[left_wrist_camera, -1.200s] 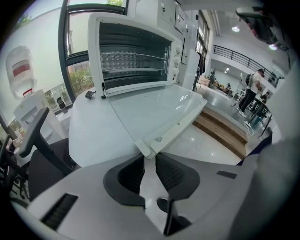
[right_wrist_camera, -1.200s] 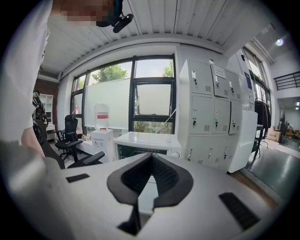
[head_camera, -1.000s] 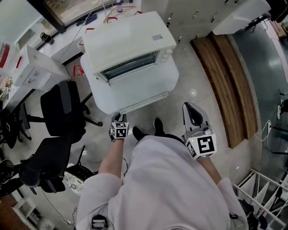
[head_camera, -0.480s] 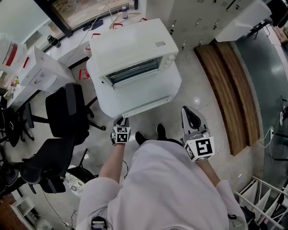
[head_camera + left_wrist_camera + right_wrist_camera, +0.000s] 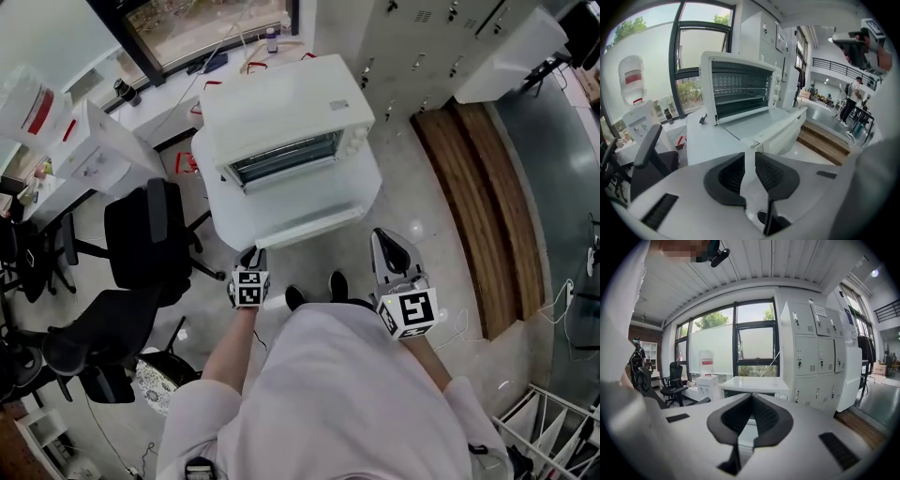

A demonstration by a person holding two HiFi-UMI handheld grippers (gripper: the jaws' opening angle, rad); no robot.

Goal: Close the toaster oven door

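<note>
Toaster oven (image 5: 281,117) first, from the head view: it is white and stands on a white table (image 5: 214,202). Its door (image 5: 309,192) is folded down flat toward the person, and the long handle (image 5: 309,225) runs along the door's near edge. The left gripper (image 5: 250,251) hangs just short of the handle's left end, without touching it. The right gripper (image 5: 383,238) is over the floor to the right of the door and apart from it. Black office chairs (image 5: 141,234) stand left of the table, and a wooden step (image 5: 478,206) runs along the right.

In the left gripper view, the oven (image 5: 740,86) faces the camera with its racks showing. The door (image 5: 757,123) lies level, with the handle (image 5: 780,130) at its front. The table (image 5: 705,140) spreads to the left, with a chair (image 5: 647,150) beside it. The left gripper (image 5: 750,157) has its jaws a narrow slit apart with nothing between them, pointed at the handle's near end.

In the right gripper view, the right gripper (image 5: 751,397) has its jaw tips pressed together and holds nothing. Beyond the tips is the top of the oven (image 5: 754,382), with a large window (image 5: 736,348) behind it. Grey lockers (image 5: 811,348) stand to the right and a chair (image 5: 675,378) to the left.
</note>
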